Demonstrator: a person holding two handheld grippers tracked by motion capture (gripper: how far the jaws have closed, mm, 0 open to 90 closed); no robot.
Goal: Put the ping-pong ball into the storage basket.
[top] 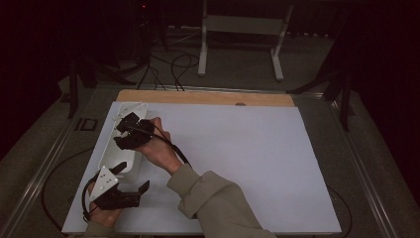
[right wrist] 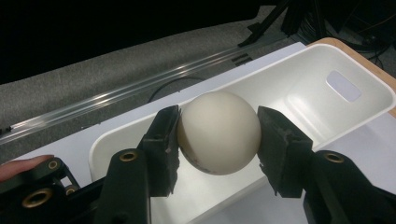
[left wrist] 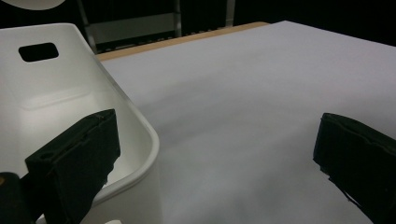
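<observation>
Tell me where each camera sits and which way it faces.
High view: above the near edge, looking forward and down at the white table; both hands, one sleeve.
Left gripper view: on the left gripper, along open jaws, bin corner between them.
Right gripper view: on the right gripper, jaws clamping a ball over the bin.
Shared: the white bin.

Cream ball (right wrist: 218,132), gripped above white bin (right wrist: 299,84)

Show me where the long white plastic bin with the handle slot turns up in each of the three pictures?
High view: the long white plastic bin lies along the table's left edge, partly under the right hand-held gripper.
Left gripper view: its rounded corner fills the lower left.
Right gripper view: it runs diagonally behind the cream ball, centre to upper right.
Shared landmark: the bin's handle slot.
</observation>
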